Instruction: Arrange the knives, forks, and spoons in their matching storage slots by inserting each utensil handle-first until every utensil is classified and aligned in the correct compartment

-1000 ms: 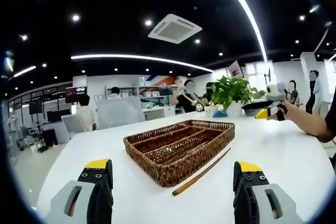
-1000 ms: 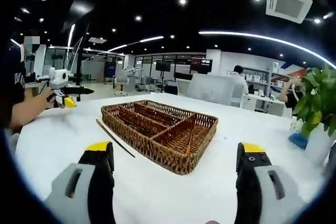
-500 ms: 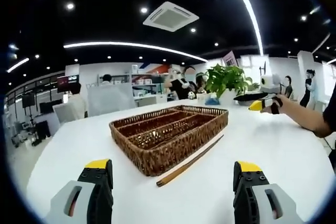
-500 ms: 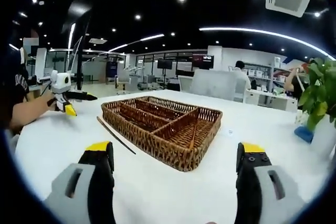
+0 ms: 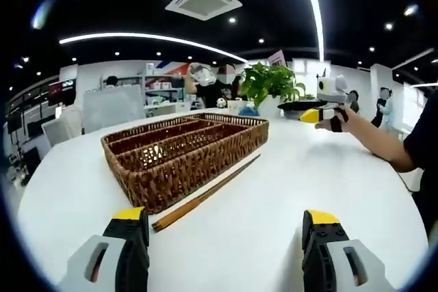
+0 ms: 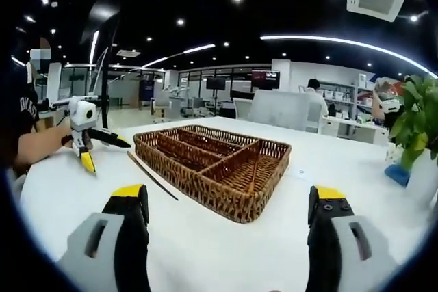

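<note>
You're still at the start: both tongs, left (image 5: 224, 237) and right (image 6: 230, 213), released and hold nothing, the basket (image 5: 183, 148) sits on the table (image 5: 287, 176) with a stick (image 5: 205, 193) just beside it, so next find a utensil.

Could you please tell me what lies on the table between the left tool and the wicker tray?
In the left gripper view, a single brown wooden stick lies beside the brown wicker tray, between it and the open left tool.
</note>
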Tool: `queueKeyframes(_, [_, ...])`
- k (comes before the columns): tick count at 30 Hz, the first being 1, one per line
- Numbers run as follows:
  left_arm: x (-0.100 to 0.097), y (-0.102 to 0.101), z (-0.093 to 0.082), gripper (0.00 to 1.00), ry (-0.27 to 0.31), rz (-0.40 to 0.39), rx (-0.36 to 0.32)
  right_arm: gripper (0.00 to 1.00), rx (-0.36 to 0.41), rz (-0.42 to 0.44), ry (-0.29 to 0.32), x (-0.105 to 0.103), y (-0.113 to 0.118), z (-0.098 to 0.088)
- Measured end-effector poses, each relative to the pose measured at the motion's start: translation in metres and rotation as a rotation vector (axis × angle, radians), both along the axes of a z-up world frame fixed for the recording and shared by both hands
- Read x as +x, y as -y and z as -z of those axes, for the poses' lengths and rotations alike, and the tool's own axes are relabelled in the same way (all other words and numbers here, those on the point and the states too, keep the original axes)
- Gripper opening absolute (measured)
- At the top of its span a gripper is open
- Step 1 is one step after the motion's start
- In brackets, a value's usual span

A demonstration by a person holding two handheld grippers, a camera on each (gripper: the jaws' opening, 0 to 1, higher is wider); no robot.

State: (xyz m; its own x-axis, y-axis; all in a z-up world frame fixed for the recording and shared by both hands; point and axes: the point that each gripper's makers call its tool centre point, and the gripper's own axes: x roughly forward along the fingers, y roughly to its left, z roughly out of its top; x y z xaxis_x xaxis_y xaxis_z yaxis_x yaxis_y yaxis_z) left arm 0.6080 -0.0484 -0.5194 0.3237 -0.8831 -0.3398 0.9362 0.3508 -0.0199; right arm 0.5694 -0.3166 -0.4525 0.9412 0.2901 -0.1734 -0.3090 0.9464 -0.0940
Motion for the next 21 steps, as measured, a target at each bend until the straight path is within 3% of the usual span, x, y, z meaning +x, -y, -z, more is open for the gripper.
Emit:
queueKeyframes(6, [-0.007, -0.002, 0.004, 0.85, -0.014, 0.025, 0.027, 1.0, -0.004, -0.005, 0.002, 0.0, -0.001, -0.001])
queueKeyframes(10, [-0.015, -0.001, 0.003, 0.65, 0.018, 0.075, 0.044, 1.0, -0.003, -0.003, -0.001, 0.0, 0.0, 0.0])
queueKeyframes(18, [-0.009, -0.001, 0.007, 0.59, 0.049, 0.06, 0.068, 1.0, -0.004, -0.004, 0.001, 0.0, -0.001, 0.0])
queueKeyframes(19, [-0.01, -0.001, 0.006, 0.55, 0.043, 0.061, 0.068, 1.0, -0.005, -0.004, 0.0, 0.0, -0.001, 0.0])
queueKeyframes(21, [-0.022, 0.002, 0.002, 0.39, -0.004, 0.113, 0.037, 1.0, -0.006, -0.004, -0.002, 0.0, -0.001, 0.001])
